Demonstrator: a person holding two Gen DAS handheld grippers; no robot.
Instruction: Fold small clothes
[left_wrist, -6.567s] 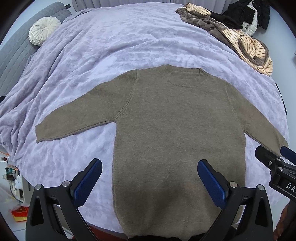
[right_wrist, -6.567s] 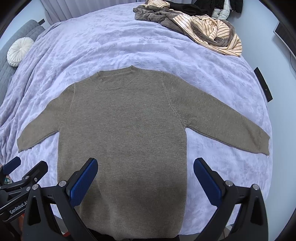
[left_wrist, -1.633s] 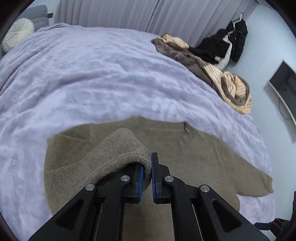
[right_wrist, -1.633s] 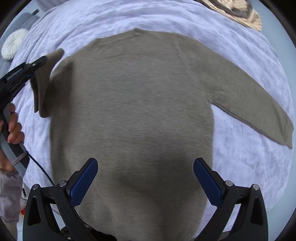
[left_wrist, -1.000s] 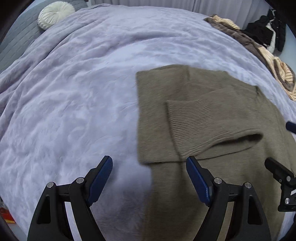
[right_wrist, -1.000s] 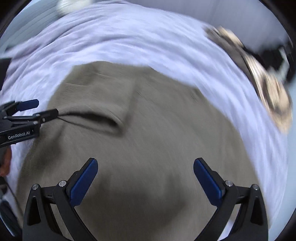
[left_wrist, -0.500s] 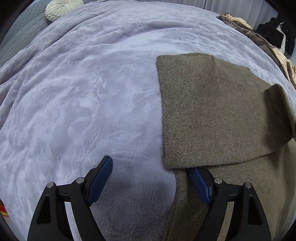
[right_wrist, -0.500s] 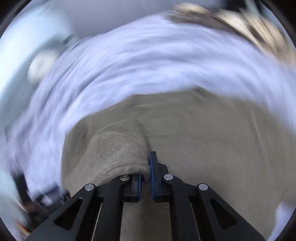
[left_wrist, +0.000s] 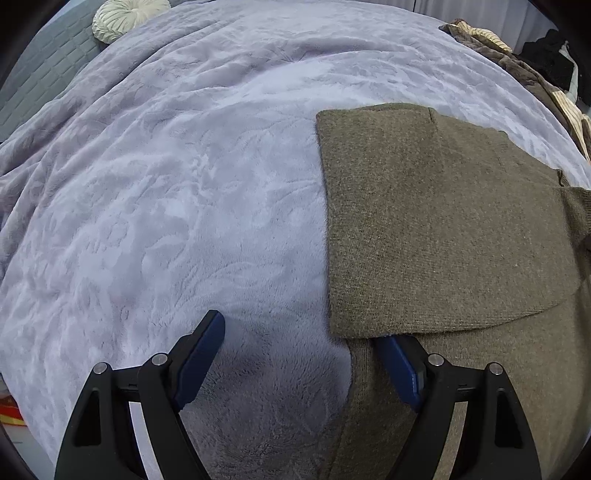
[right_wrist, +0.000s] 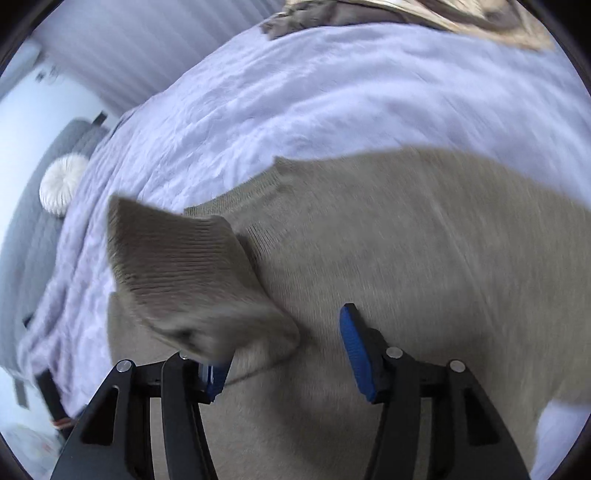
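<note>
Right hand-held gripper (right_wrist: 282, 356): jaws part-way apart and opening; the ribbed cuff (right_wrist: 173, 266) of the sweater's sleeve sits against its left pad, not pinched, and stands up off the body. The view is blurred, so whether the cuff has fully let go cannot be told.
Left hand-held gripper (left_wrist: 306, 360): jaws wide, holding nothing; its right pad is tucked under the lower edge of the folded sleeve panel (left_wrist: 443, 229), its left pad over the bare bed cover (left_wrist: 166, 184).
Sweater (right_wrist: 424, 277): olive knit, lying flat on the bed; collar toward the far side, hem toward the person.
Long axis: collar to hem, running roughly along the line both grippers point.
Which way it lies: from the left gripper, the body spreads ahead and to the right; its folded side edge runs straight away from the right pad.
Nearer hand: the left, for that folded side; the right, for the loose cuff at mid-chest.
Likely next need: lay the cuff down flat across the chest, then fold the body along its length.
Elsewhere: a round cushion (left_wrist: 129, 16) and a heap of other clothes (left_wrist: 535, 70) at the far edge.
</note>
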